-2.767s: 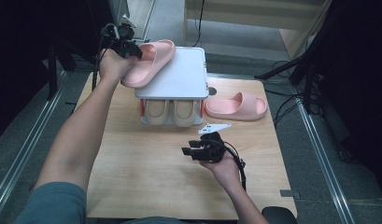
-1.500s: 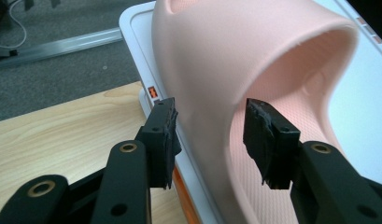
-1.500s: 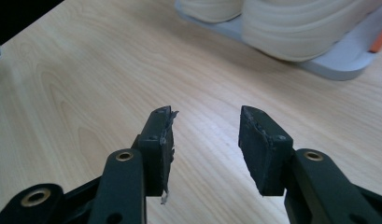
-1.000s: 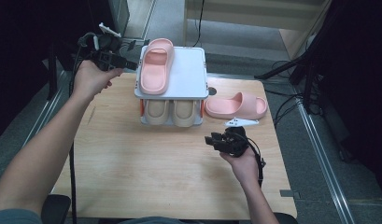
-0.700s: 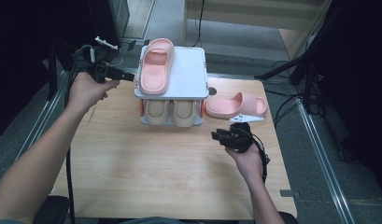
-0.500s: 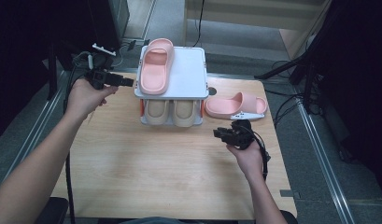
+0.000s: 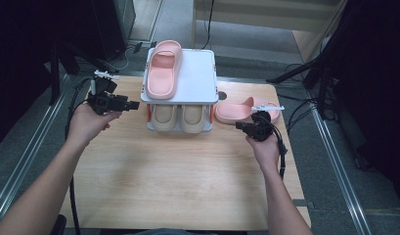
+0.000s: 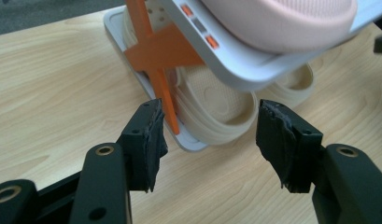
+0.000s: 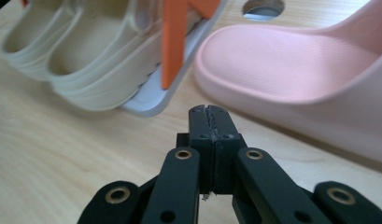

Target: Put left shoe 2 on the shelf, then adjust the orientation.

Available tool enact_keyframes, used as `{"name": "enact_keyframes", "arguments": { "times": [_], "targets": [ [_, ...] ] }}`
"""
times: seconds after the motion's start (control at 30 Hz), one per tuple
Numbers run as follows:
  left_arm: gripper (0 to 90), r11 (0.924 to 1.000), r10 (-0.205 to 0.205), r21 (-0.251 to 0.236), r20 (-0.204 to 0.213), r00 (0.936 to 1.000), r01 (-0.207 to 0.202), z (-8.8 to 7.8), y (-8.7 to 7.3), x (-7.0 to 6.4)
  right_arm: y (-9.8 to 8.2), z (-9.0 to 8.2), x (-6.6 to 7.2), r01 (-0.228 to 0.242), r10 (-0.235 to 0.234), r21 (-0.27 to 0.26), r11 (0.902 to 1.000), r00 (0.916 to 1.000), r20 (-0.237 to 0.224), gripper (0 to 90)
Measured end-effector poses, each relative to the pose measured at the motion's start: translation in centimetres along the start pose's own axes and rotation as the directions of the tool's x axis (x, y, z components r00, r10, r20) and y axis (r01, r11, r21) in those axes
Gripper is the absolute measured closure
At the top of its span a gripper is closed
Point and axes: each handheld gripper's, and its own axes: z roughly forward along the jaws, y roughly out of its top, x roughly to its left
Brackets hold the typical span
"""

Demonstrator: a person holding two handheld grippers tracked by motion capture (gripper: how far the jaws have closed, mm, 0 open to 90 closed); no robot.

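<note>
The left gripper (image 7: 131, 105) hangs just off the left edge of the white shoe rack (image 7: 197, 83), its fingers (image 8: 146, 135) spread with nothing between them; they have just been opening. One pink slipper (image 7: 164, 73) lies on the rack's top shelf, with a cream pair (image 7: 180, 117) on the shelf beneath. The other pink slipper (image 7: 244, 110) lies on the desk (image 7: 188, 176) just right of the rack. The right gripper (image 7: 241, 126) sits close beside it, fingers (image 9: 209, 135) pressed together on nothing, having just been closing. I'd guess that slipper goes up next (beside its mate). Shut fingers can only nudge it, perhaps sliding it towards the desk's hole (image 7: 222, 92). A clumsy lift could also knock the rack's orange brace (image 9: 177, 42) and shift everything.
</note>
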Motion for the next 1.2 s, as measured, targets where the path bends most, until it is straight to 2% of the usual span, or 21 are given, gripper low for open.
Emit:
{"name": "enact_keyframes", "arguments": {
  "times": [0.23, 0.37, 0.57, 0.6, 0.83, 0.9, 0.93, 1.0, 1.1, 1.2],
  "targets": [
    [40.7, 1.0000, 0.003, 0.003, 0.015, 0.9999, -0.003, 0.5, -2.2, -0.3, 0.6, 1.3, -1.0, -0.028, 0.027, 0.007, 0.9996, 0.9992, 0.028, 90.0],
    [40.4, 1.0000, -0.009, -0.003, 0.026, 0.9996, 0.009, 0.5, -3.3, -0.3, 0.7, 1.9, -1.1, -0.015, 0.015, 0.014, 0.9998, 0.9989, 0.045, 90.0],
    [39.7, 1.0000, -0.004, -0.006, 0.028, 0.9996, 0.004, 0.7, -4.5, -0.4, 1.1, 2.5, -1.9, -0.029, 0.028, 0.008, 0.9995, 0.9973, 0.068, 89.8],
    [39.8, 1.0000, -0.001, -0.005, 0.023, 0.9997, 0.001, 0.8, -5.0, -0.6, 1.2, 2.8, -2.3, -0.045, 0.045, 0.009, 0.9989, 0.9965, 0.070, 89.5],
    [40.3, 0.9999, 0.003, -0.014, 0.043, 0.9991, -0.002, 1.1, -6.6, -1.6, 1.5, 3.2, -3.7, -0.079, 0.079, 0.000, 0.9968, 0.9917, 0.102, 88.2],
    [40.1, 0.9999, 0.011, -0.010, 0.047, 0.9988, -0.011, 1.1, -6.8, -1.7, 1.6, 3.3, -3.9, -0.078, 0.078, -0.009, 0.9969, 0.9913, 0.106, 88.3],
    [40.1, 0.9998, 0.012, -0.014, 0.049, 0.9987, -0.012, 1.1, -7.1, -1.9, 1.9, 3.4, -4.0, -0.092, 0.094, -0.021, 0.9956, 0.9889, 0.116, 88.3],
    [40.1, 0.9996, 0.019, -0.024, 0.053, 0.9984, -0.018, 1.3, -7.8, -2.4, 2.1, 3.6, -4.1, -0.084, 0.087, -0.026, 0.9961, 0.9881, 0.127, 88.3],
    [40.1, 0.9992, 0.040, -0.008, 0.048, 0.9981, -0.040, 1.5, -8.4, -2.9, 2.5, 4.1, -4.2, -0.079, 0.082, -0.024, 0.9966, 0.9856, 0.148, 88.2],
    [40.1, 0.9992, 0.040, -0.005, 0.052, 0.9979, -0.039, 1.6, -8.8, -3.0, 2.8, 4.4, -4.3, -0.078, 0.081, -0.024, 0.9967, 0.9839, 0.159, 87.9]
  ]
}}
